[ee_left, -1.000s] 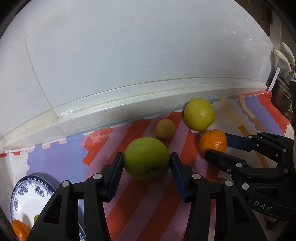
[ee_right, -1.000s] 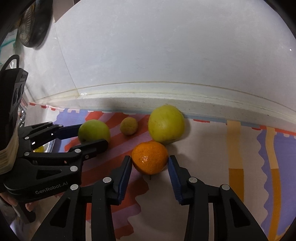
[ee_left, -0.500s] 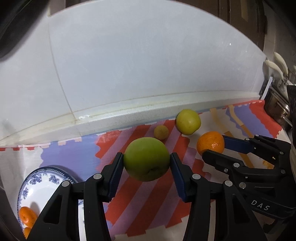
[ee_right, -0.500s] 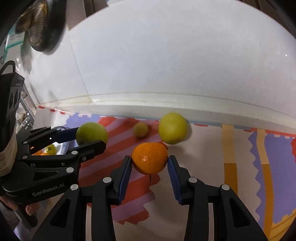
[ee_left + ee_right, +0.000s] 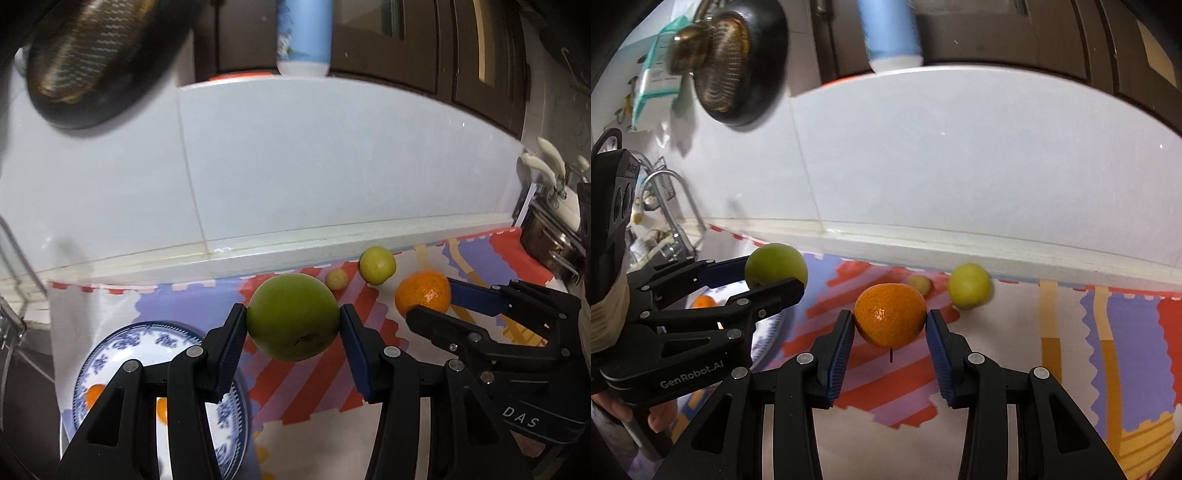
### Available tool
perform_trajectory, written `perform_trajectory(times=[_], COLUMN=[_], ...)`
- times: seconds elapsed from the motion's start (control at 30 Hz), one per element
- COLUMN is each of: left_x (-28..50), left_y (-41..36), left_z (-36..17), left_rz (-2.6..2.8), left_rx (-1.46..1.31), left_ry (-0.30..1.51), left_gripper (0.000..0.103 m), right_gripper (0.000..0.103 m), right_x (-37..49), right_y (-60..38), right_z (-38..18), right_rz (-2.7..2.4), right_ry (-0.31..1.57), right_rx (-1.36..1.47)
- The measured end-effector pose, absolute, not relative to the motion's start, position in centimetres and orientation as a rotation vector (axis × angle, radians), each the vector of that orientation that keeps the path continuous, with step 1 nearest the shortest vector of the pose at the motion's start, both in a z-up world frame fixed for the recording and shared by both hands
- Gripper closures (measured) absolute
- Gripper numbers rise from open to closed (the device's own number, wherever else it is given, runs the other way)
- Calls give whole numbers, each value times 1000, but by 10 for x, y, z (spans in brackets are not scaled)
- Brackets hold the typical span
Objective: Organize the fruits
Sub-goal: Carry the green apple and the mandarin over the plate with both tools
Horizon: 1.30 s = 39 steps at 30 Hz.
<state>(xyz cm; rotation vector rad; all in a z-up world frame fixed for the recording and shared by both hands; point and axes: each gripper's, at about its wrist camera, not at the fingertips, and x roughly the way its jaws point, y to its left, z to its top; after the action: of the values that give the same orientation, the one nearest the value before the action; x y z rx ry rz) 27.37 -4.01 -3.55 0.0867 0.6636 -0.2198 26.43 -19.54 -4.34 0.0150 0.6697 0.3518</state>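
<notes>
On the left, the blue-patterned plate already holds small orange fruits, and it is the likely goal; the left gripper clamps the green fruit above the striped mat, so the sound course is to carry it level over the plate, lower it onto a bare patch clear of the fruit lying there, and open only once it rests, since a round fruit will roll. Further right, the right gripper holds the orange between its pads, clear of the mat; it should wait its turn so the two tools do not collide over the plate. The yellow fruit and the small fruit lie by the wall. The left view alone shows the plate's free room; the right view alone shows the tap and a person's fingers.
</notes>
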Motion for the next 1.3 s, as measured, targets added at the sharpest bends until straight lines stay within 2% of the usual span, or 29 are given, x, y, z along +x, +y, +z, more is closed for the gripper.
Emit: perform_trajectory(times=[0.77, 1.3], left_x=[203, 206], left_y=[53, 103], left_z=[-7, -43], left_rz=[-91, -64], left_rx=[50, 102], left_ry=[617, 690], left_gripper=[53, 53], right_gripper=[62, 62], right_x=[214, 231], right_y=[-104, -40], right_z=[-16, -55], right_rz=[496, 581], right_ry=[635, 735], right_rx=[-46, -96])
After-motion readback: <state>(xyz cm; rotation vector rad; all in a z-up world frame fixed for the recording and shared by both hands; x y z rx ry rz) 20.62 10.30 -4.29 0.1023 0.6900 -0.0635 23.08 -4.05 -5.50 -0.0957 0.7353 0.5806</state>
